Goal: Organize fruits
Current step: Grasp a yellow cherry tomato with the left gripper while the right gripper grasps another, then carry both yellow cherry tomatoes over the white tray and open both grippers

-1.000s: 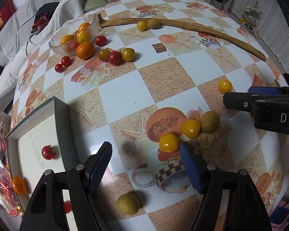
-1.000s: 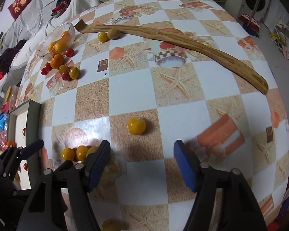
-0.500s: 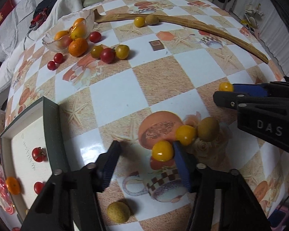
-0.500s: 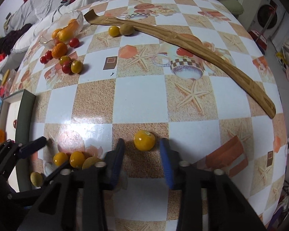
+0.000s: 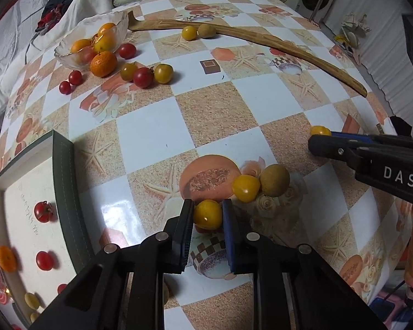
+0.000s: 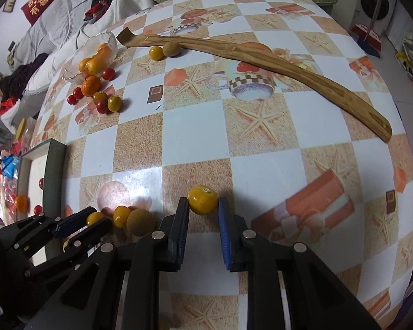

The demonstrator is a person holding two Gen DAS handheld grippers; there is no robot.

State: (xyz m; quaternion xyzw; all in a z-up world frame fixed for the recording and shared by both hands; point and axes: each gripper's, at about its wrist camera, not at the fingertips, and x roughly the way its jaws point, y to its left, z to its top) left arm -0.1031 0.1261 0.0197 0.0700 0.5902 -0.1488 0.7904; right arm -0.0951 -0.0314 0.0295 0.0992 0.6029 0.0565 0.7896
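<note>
Grippers (image 5: 208,211) (image 6: 203,206) apparently pinching tomatoes (image 5: 208,214).

Yellow tomato (image 5: 208,214) between left tongs (image 5: 206,213); another (image 6: 203,200) between right tongs (image 6: 203,206).

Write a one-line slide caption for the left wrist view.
Left gripper fingers closed on a yellow tomato, beside the box already holding sorted fruit.

Each gripper, the left gripper (image 5: 206,210) and the right gripper (image 6: 203,206), has a matte black plastic frame with two angular arms. Each arm carries round silver screw heads. The left finger pad (image 5: 185,233) is black and ribbed; the right finger pad (image 5: 229,236) is blue and ribbed. White "DAS" lettering marks the side of the right gripper's body.
</note>
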